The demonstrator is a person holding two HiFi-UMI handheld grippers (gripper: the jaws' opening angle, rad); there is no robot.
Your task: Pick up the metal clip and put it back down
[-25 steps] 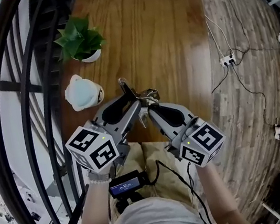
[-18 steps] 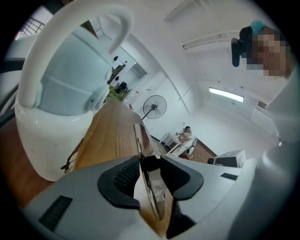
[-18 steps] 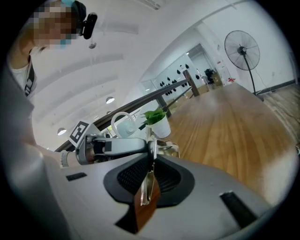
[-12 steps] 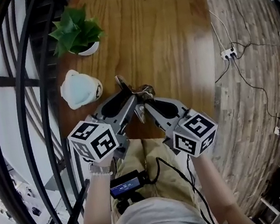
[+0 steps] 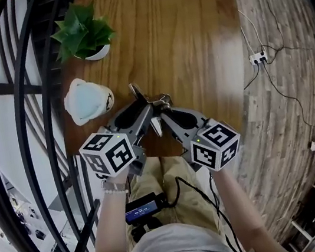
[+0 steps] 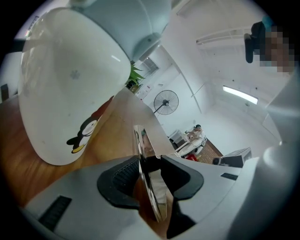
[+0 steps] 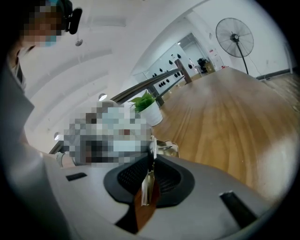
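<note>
The metal clip [image 5: 152,101] hangs low over the wooden table [image 5: 191,39], near its front edge, held from both sides. My left gripper [image 5: 144,108] is shut on one shiny flat handle of the clip [image 6: 142,140], which stands on edge between the dark pads. From the right, my right gripper [image 5: 163,108] is shut on the clip's other handle [image 7: 146,190], a thin metal strip pinched between its pads. The left gripper [image 6: 149,161] and right gripper [image 7: 150,169] meet tip to tip. Whether the clip touches the wood I cannot tell.
A white rounded object with a penguin picture [image 5: 86,101] lies just left of the grippers, close to the left jaw [image 6: 70,79]. A small potted plant [image 5: 82,33] stands farther back. A dark railing [image 5: 24,115] runs along the table's left edge; cables and a power strip [image 5: 257,59] lie on the floor at right.
Both grippers have sunk toward the tabletop with the clip still held between them. Their grip looks the same.
</note>
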